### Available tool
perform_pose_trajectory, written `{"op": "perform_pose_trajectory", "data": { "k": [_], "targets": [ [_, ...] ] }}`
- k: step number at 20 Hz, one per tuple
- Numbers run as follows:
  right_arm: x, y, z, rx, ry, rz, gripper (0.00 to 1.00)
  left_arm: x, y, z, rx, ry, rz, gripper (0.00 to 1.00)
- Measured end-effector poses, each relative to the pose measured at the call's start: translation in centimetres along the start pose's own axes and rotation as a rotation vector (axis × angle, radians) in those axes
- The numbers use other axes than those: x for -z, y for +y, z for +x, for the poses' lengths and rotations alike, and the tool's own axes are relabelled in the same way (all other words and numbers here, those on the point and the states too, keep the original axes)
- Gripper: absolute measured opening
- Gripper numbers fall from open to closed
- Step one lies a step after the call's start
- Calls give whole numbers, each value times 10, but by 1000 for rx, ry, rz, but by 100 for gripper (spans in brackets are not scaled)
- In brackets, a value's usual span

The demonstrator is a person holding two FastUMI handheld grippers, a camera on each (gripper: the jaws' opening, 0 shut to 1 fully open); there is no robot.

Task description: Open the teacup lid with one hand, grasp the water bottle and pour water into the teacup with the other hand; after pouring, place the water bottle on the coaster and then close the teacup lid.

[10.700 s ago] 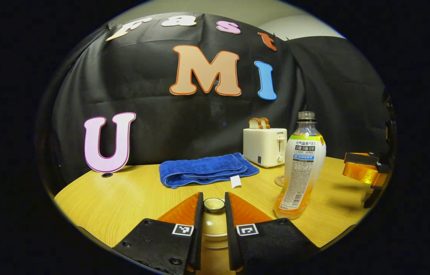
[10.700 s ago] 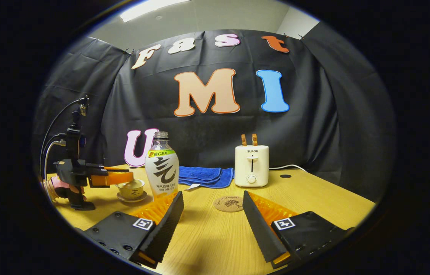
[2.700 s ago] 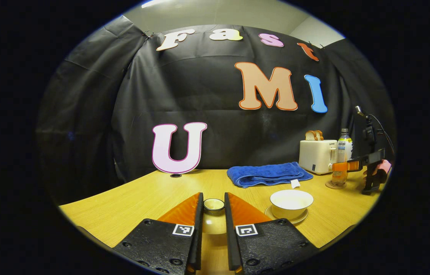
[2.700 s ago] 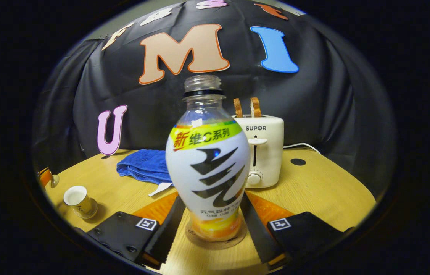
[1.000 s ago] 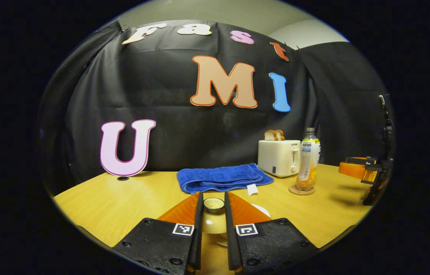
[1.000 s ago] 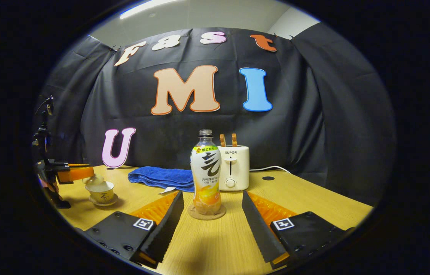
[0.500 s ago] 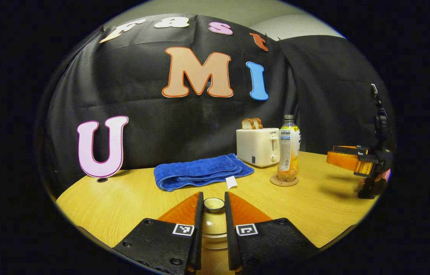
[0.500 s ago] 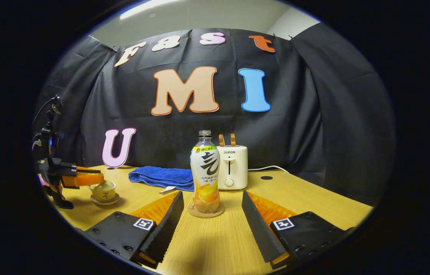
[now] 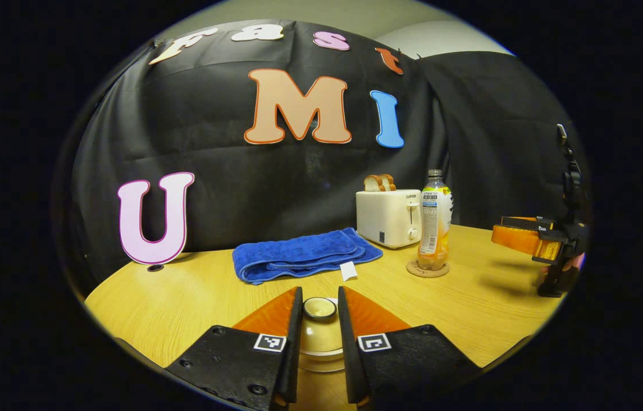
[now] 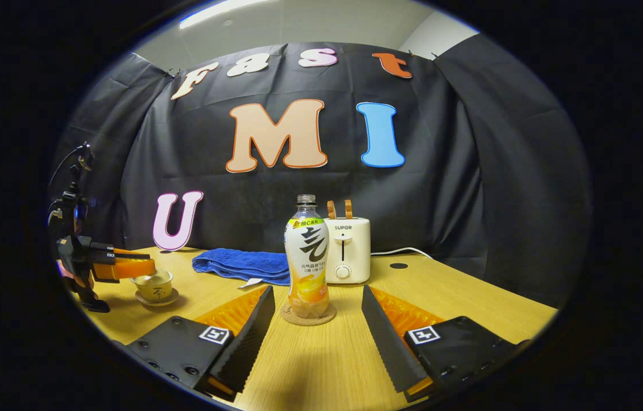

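Your left gripper (image 9: 319,319) has its jaws clamped on the knob of the teacup lid (image 9: 319,334), lid seated on the teacup (image 10: 153,288), which sits on its saucer at the tabletop's (image 10: 321,359) left end. Your right gripper (image 10: 317,328) hangs with jaws wide apart, clear of the water bottle (image 10: 307,265). Bottle upright on the coaster (image 10: 308,315), just before the toaster (image 10: 346,250); blue towel (image 9: 304,255) lies behind.

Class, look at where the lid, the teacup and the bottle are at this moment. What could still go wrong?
1. The left gripper grips the lid by its knob over the teacup; pulling away unopened could lift or tilt it.
2. The uncapped water bottle stands between the open right gripper fingers; a sideways move might topple it off the coaster.
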State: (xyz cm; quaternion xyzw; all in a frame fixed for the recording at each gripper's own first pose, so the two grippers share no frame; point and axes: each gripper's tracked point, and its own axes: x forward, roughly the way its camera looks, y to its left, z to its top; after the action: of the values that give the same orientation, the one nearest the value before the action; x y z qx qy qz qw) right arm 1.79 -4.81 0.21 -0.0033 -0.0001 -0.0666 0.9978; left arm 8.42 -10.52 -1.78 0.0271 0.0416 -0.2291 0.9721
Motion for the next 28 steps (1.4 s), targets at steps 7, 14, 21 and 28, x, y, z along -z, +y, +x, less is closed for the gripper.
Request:
{"op": "perform_pose_trajectory", "data": {
  "k": [7,14,21,28],
  "targets": [
    [0,0,0,0,0,0,96,-1,1,-3,-6,-9,-7,81],
    [0,0,0,0,0,0,96,-13,10,-18,-74,-96,-54,91],
    [0,-1,0,3,0,-1,99,-6,43,-61,-302,-85,-57,92],
    [-1,-18,-6,98,-5,-4,96,0,95,-114,-615,-75,-59,90]
  ]
}}
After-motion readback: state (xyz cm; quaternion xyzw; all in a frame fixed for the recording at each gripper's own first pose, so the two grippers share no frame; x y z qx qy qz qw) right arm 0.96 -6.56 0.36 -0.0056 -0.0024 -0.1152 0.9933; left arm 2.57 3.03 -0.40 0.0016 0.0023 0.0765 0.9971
